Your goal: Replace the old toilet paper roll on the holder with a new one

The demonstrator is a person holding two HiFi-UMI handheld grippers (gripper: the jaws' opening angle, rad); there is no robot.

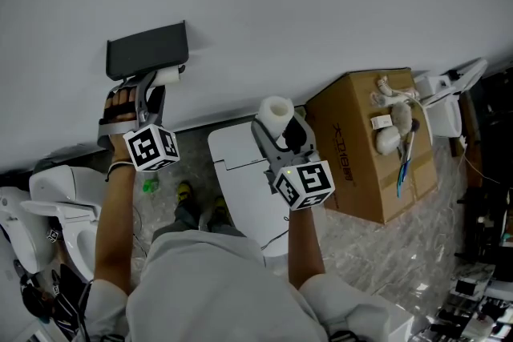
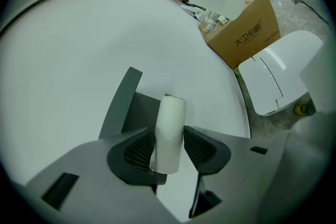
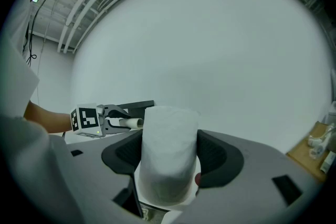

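Left gripper (image 2: 169, 140) squeezes the thin old roll (image 2: 171, 123) right at the dark holder (image 2: 124, 103) on the wall (image 2: 79, 44). Right gripper (image 3: 169, 159) holds the fat new roll (image 3: 169, 131) tight, away from the holder.

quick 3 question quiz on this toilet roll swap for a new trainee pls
1. Which hand-held gripper holds the full white toilet paper roll: A left, B right?
2. True or false: in the head view the brown cardboard box stands left of the white toilet lid.
3. Fill in: the slim, nearly used-up white roll at the dark grey wall holder sits between the jaws of the ____ hand-held gripper.
Key: 1 B, right hand-held gripper; 2 false; 3 left hand-held gripper.
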